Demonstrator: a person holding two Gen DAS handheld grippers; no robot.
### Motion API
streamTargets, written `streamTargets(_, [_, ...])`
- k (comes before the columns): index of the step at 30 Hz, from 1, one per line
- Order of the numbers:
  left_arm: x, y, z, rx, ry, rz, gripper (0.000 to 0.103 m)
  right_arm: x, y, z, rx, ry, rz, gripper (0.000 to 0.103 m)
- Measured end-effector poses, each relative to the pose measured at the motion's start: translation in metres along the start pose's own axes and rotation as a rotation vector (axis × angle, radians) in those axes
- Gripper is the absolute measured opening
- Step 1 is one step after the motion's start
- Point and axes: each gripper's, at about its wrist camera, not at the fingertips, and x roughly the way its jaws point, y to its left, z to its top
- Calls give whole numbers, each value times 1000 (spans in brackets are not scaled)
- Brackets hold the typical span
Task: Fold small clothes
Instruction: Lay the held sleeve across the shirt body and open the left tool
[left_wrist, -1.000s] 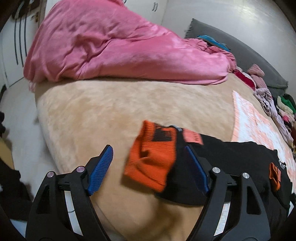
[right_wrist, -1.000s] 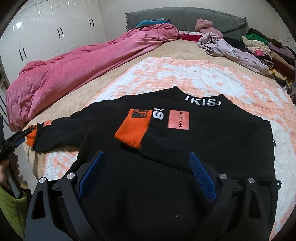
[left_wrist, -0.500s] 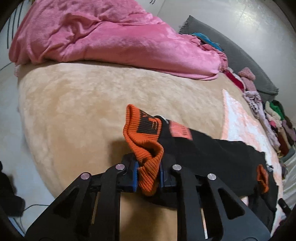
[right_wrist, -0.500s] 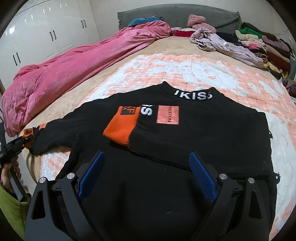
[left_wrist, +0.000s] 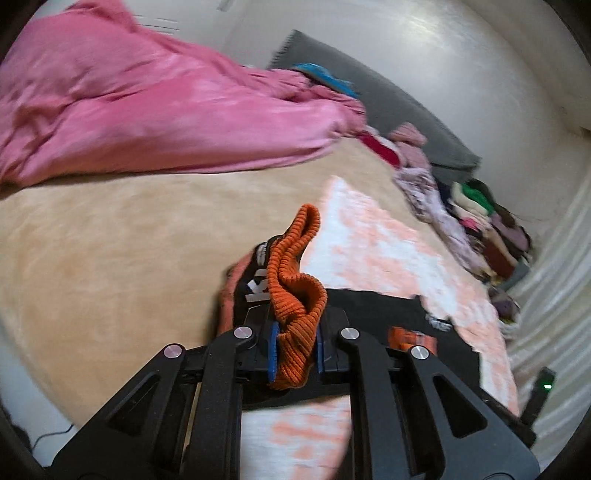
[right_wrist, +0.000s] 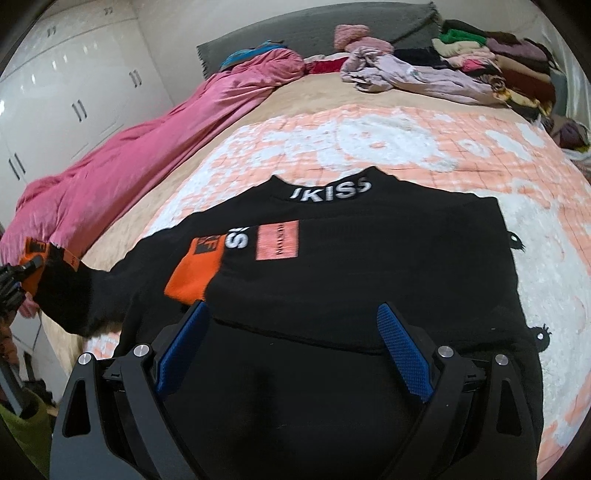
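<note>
While black sweater (right_wrist: 369, 266) lies flat on bed (right_wrist: 406, 147), left gripper (left_wrist: 295, 347) jaws clamped on orange cuff (left_wrist: 295, 306), sleeve lifted; right gripper (right_wrist: 291, 350) jaws wide open above hem, empty.

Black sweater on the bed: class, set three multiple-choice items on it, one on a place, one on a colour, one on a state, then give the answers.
1. Where does the sweater's body lie?
A. on the peach-and-white blanket
B. on the pink duvet
C. on the floor

2. What colour are the cuffs?
A. green
B. orange
C. white

3. How do the left gripper's jaws stand?
A. wide open
B. shut on nothing
C. shut on a cuff

Answers: 1 A, blanket shows around it; 2 B, both cuffs are orange rib knit; 3 C, blue pads press the cuff from both sides.
</note>
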Motion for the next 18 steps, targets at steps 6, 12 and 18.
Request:
streamTargets(6, [27, -65, 5, 83, 65, -99, 7, -7, -28, 4, 64, -28, -10, 91])
streamTargets(12, [62, -128, -4, 168, 132, -175, 7, -11, -56, 2, 112, -33, -25, 91])
streamTargets(18, [101, -174, -27, 235, 211, -210, 7, -17, -76, 2, 133, -42, -47, 91])
